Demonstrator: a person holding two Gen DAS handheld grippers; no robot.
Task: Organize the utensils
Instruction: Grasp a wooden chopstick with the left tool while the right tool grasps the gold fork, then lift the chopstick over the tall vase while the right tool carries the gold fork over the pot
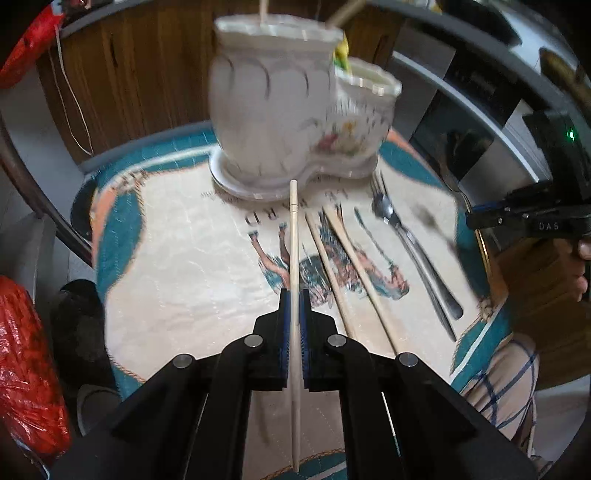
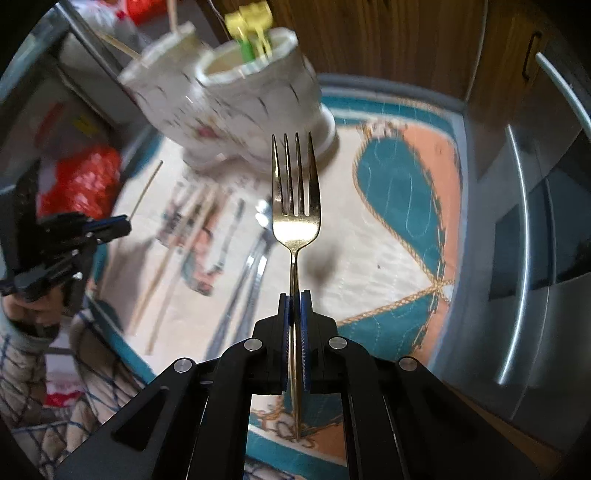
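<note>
My left gripper [image 1: 294,295] is shut on a pale wooden chopstick [image 1: 293,236] that points at the white ceramic two-cup holder [image 1: 273,110] ahead. Two more chopsticks [image 1: 343,266] lie on the mat to its right, then a spoon and fork [image 1: 413,251]. My right gripper [image 2: 294,297] is shut on a gold fork [image 2: 295,206], tines up, held above the mat in front of the holder [image 2: 236,110]. The holder's smaller cup holds yellow and green plastic pieces [image 2: 251,29]; the larger cup holds sticks. The left gripper shows in the right wrist view [image 2: 110,227].
A quilted mat [image 1: 177,258] with teal and orange edges covers the small table. Wooden cabinet [image 1: 147,74] stands behind it. Red plastic bags [image 1: 26,350] lie at the left. A steel appliance [image 2: 517,221] stands at the right. The right gripper shows at the right edge [image 1: 480,219].
</note>
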